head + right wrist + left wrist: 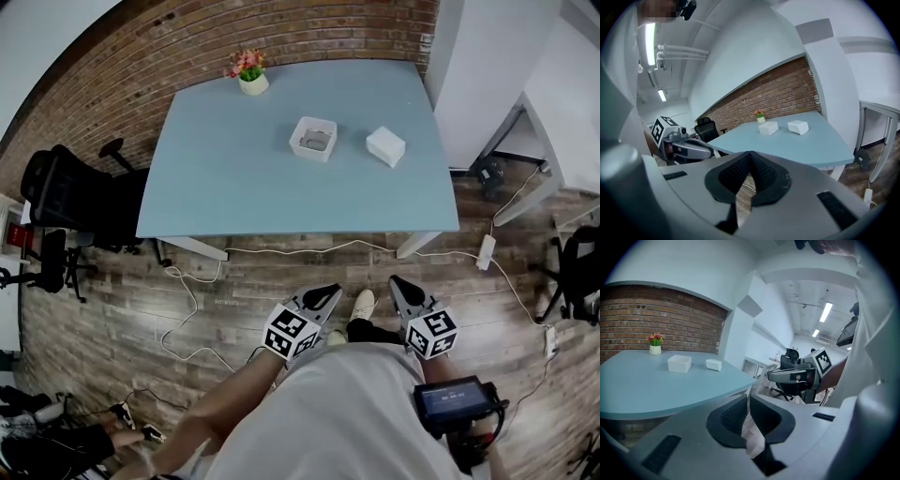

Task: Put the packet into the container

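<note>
A white packet (385,146) lies on the light blue table (234,178), just right of a white square container (313,138). The same packet (713,364) and container (679,363) show far off in the left gripper view, and again, packet (798,126) and container (768,128), in the right gripper view. My left gripper (330,294) and right gripper (397,284) hang low over the wooden floor, well short of the table, close to the person's body. Both have their jaws shut with nothing between them.
A small pot of flowers (249,71) stands at the table's far left corner. Black office chairs (66,202) sit left of the table. Cables and a power strip (485,250) lie on the floor by the table legs. A white desk (562,103) stands at right.
</note>
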The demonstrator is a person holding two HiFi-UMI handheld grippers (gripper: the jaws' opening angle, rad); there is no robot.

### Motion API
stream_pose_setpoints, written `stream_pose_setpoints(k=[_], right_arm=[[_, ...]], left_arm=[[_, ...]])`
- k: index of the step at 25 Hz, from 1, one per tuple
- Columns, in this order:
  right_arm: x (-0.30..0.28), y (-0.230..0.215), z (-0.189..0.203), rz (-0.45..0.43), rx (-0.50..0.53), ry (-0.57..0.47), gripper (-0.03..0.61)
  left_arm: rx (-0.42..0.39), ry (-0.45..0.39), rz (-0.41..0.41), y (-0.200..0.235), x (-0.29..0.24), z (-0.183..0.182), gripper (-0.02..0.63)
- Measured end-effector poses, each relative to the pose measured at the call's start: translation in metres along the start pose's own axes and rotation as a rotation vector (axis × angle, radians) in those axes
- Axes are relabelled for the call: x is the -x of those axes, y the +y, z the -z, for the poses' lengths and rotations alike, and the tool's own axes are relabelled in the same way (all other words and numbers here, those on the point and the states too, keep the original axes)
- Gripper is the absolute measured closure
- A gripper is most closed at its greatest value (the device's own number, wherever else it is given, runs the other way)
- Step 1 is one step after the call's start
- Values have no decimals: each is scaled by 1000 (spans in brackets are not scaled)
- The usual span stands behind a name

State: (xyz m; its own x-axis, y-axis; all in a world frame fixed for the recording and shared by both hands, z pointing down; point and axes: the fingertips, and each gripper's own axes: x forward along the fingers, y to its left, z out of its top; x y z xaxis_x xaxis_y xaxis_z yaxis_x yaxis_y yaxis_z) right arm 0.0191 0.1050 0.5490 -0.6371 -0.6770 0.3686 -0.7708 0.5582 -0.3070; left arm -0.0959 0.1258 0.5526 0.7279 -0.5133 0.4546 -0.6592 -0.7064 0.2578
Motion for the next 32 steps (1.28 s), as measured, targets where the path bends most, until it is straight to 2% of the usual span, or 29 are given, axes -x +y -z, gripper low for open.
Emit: stream_pose_setpoints(k=[10,16,28,32], right_arm=[[-37,-46,-28,-1,-13,0,569],[-54,-77,-46,-11,-23,-18,569],[-67,-120,-75,-18,-45,-48,569],[-70,-123,-77,-15,-58,-50,569]], left_arm=[[-24,22,19,28,-46,-35,586],[-43,37,2,47,-72,-57,586],[-7,23,-35,71,-106,-92,586],[-22,28,-32,75,-111,-98,586]])
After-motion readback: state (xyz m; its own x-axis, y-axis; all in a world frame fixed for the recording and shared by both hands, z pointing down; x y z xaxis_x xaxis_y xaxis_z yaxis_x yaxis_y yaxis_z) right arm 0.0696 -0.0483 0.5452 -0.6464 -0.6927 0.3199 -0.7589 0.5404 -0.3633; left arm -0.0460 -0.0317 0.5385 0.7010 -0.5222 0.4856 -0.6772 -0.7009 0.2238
